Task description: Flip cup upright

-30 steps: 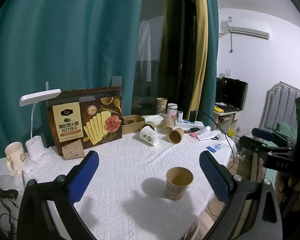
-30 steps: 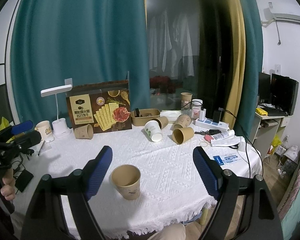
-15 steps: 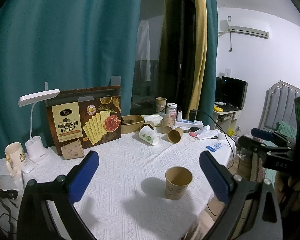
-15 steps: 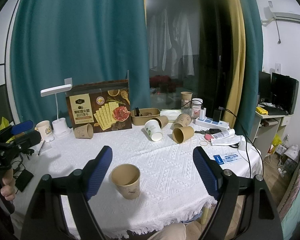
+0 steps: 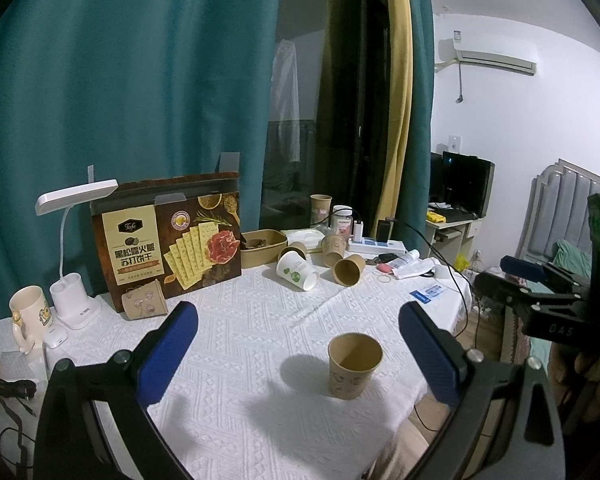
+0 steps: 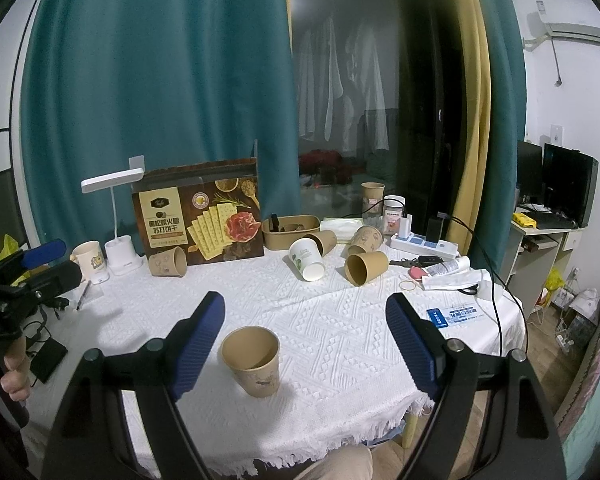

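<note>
A brown paper cup [image 5: 354, 365] stands upright, mouth up, near the front of the white tablecloth; it also shows in the right wrist view [image 6: 253, 361]. My left gripper [image 5: 298, 344] is open and empty, held back above the table with the cup between and beyond its blue pads. My right gripper [image 6: 305, 338] is open and empty, the cup just inside its left pad [image 6: 198, 344]. Each gripper appears in the other's view, the right [image 5: 540, 292] at the table's right, the left [image 6: 24, 276] at its left.
Several paper cups lie on their sides at the back: a white one [image 6: 307, 260], brown ones [image 6: 366, 267] and one by the cracker box [image 6: 167, 262]. A cracker box [image 6: 198, 212], desk lamp [image 6: 116, 216], mug [image 6: 87, 256], power strip [image 6: 424, 245] and tray [image 6: 290, 231] line the back.
Both views have shifted slightly; the grippers stay open and the upright cup has not moved on the cloth.
</note>
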Available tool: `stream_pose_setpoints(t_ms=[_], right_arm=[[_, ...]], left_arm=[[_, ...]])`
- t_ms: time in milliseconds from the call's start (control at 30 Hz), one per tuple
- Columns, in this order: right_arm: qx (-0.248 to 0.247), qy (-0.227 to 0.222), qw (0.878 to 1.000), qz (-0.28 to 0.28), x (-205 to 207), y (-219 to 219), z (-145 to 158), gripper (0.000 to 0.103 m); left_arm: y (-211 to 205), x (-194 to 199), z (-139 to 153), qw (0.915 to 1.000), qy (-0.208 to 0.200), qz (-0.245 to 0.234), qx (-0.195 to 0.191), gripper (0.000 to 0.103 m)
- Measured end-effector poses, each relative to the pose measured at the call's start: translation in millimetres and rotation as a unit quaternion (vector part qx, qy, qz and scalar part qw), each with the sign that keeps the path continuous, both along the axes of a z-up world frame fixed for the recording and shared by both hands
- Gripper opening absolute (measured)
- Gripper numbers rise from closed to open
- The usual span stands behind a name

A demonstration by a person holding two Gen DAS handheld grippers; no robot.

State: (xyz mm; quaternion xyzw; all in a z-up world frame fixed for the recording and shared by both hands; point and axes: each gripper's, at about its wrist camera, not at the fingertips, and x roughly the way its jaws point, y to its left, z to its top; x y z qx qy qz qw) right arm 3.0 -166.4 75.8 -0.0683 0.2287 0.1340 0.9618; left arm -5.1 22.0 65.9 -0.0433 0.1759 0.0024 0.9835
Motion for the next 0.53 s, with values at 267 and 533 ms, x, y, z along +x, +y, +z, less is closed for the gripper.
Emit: stream_pose_setpoints(t_ms=[267, 533], right_arm=[[0.001, 0.000, 1.000, 0.000, -3.0, -0.4, -0.3, 0.081], [0.003, 0.001, 1.000, 0.002, -2.2, -1.3, -0.4, 0.081]], left_arm=[[-1.6, 1.1, 0.4, 1.0000, 0.002, -0.002, 0.003, 0.101], [-2.8, 1.0, 1.7, 0.9999, 0.005, -0.009, 0.008, 0.101]])
